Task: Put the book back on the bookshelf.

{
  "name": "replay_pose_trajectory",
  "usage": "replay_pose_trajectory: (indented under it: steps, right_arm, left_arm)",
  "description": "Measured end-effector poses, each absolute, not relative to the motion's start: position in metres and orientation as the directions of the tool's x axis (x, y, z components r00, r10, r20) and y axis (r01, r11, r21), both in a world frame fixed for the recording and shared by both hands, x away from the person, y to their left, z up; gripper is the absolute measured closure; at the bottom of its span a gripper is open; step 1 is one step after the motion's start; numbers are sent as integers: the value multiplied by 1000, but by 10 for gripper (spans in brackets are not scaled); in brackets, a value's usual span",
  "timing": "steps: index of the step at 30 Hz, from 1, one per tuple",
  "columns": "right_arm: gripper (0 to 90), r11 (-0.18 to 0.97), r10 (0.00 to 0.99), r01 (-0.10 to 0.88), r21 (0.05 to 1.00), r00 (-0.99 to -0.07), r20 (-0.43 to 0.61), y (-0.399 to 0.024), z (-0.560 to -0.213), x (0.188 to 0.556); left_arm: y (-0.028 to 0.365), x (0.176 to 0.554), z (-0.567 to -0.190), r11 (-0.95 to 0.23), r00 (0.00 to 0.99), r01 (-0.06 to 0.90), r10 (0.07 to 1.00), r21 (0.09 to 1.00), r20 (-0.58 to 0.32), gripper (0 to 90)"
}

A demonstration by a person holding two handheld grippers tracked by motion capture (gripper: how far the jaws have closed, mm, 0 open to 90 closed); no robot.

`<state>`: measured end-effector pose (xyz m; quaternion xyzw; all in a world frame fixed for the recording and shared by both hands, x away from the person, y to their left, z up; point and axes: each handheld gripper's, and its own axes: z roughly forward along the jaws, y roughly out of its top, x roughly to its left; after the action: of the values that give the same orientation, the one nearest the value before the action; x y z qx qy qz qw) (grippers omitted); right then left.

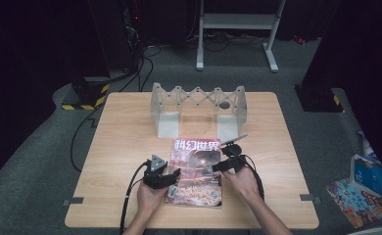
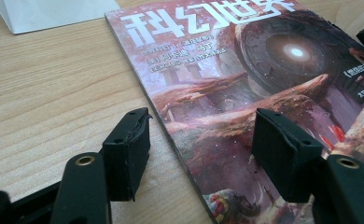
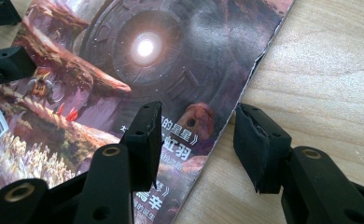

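A magazine [image 1: 199,188] with a reddish science-fiction cover lies flat near the table's front edge, seen close up in the left gripper view [image 2: 245,60] and the right gripper view [image 3: 124,60]. My left gripper [image 1: 173,175] sits at its left edge. It is open [image 2: 201,126], one jaw over bare wood and the other over the cover. My right gripper [image 1: 222,165] is at the magazine's right edge, also open [image 3: 199,116], with one jaw above the cover and one above the wood. Neither presses on the paper. The left gripper's jaws [image 3: 5,65] appear far off across the cover.
A white accordion-style rack [image 1: 199,100] stands across the back of the wooden table [image 1: 125,142], with one white foot [image 2: 54,11] near the magazine's top corner. A grey pen-like stick [image 1: 234,140] lies beside the magazine's upper right corner. Cables trail off the front edge.
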<state>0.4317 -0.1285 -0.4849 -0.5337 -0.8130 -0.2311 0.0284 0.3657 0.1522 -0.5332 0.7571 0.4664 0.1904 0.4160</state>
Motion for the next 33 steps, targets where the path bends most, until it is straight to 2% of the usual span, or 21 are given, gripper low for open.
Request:
replay_pose_trajectory:
  steps: [16,21,33]
  right_arm:
    - [527,278,872,915,292,-368,324,-127,-488,440]
    - [526,266,875,923,277,-352,331,-127,-488,440]
    - [540,262,863,912,316,-368,347,-129,-480,435]
  left_arm:
    - [151,366,-534,-223,503,542,858,810,-101,375]
    - [151,366,-534,-229,520,536,848,813,-104,406]
    - [149,365,-534,-231,523,538,846,811,-107,401]
